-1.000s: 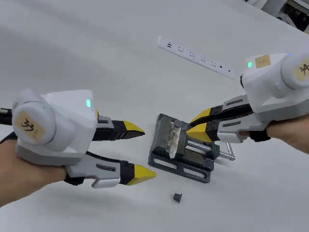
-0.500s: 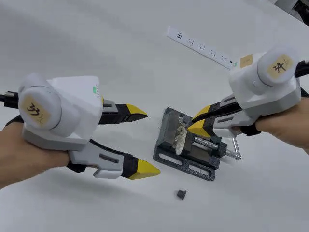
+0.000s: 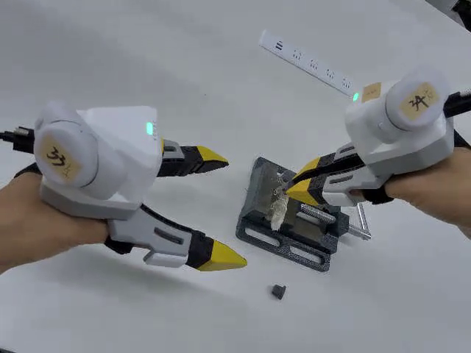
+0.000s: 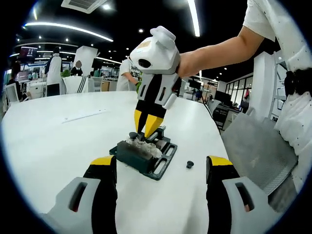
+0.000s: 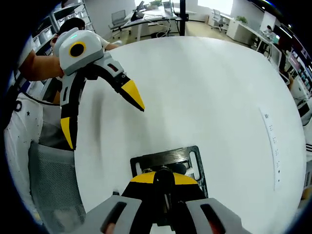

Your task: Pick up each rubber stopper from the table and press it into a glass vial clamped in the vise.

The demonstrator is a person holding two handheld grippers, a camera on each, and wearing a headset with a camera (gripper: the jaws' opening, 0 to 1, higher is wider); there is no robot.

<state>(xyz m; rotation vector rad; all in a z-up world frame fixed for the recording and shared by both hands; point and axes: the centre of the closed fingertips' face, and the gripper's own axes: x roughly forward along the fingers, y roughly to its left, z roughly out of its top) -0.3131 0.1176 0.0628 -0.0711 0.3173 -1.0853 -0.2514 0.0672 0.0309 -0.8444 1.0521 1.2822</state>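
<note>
Rubber stopper [image 3: 278,291]: in the head view, one small dark piece is seen lying loose on the white table [image 3: 147,66]. It is near the vise [image 3: 283,244] on its near side and not touching it. A row of clear glass vials [image 3: 277,209] is clamped in the vise. The right gripper [image 3: 288,186] is held over the vials from the right of the vise, its jaws drawn together at the tips. Whether anything is pinched between them cannot be told. The left gripper [image 3: 219,207] is held to the left of the vise, apart from it, with its jaws spread wide. A white power strip [image 3: 309,62] is noted well beyond the vise.

Left gripper view: the vise [image 4: 146,163] is framed between this gripper's two spread jaws. The right gripper [image 4: 146,127] points down onto the vials [image 4: 141,141], tips together. The stopper [image 4: 189,164] is seen on the table to the right of the vise, apart from it.

Right gripper view: the closed yellow tips of the right gripper [image 5: 164,178] are seen directly over the vise [image 5: 187,157], covering its middle. A dark shape at the tips is too unclear to be named. The left gripper [image 5: 102,121] is seen up and left of the vise, jaws wide apart.
</note>
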